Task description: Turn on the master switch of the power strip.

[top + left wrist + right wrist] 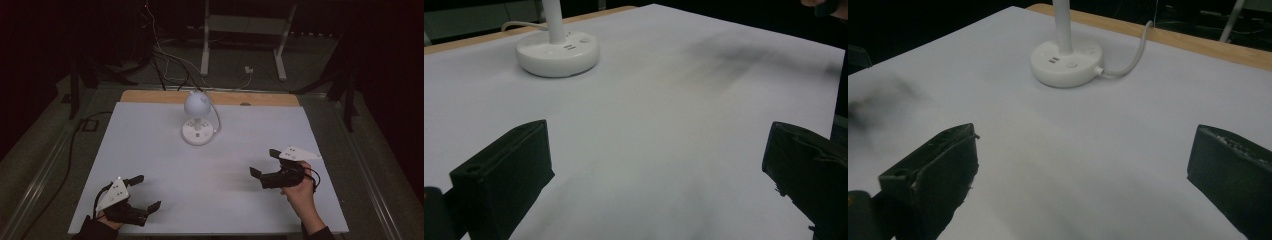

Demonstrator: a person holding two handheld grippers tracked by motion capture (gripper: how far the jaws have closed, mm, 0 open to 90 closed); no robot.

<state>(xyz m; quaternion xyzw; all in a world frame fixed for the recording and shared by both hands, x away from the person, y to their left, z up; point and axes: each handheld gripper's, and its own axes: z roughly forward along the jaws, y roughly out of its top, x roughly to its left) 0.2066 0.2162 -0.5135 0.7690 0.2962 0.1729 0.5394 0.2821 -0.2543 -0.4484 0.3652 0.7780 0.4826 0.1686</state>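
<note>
white table [150, 150], cables [165, 55], stand legs [205, 45]

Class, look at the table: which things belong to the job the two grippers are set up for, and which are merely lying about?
Belongs to the job:
- white desk lamp, standing near the table's far edge
- left gripper, open, empty
- right gripper, open, empty

Just about:
- lamp cable, trailing off the back
- white table sheet
- desk frame legs on the floor beyond
</note>
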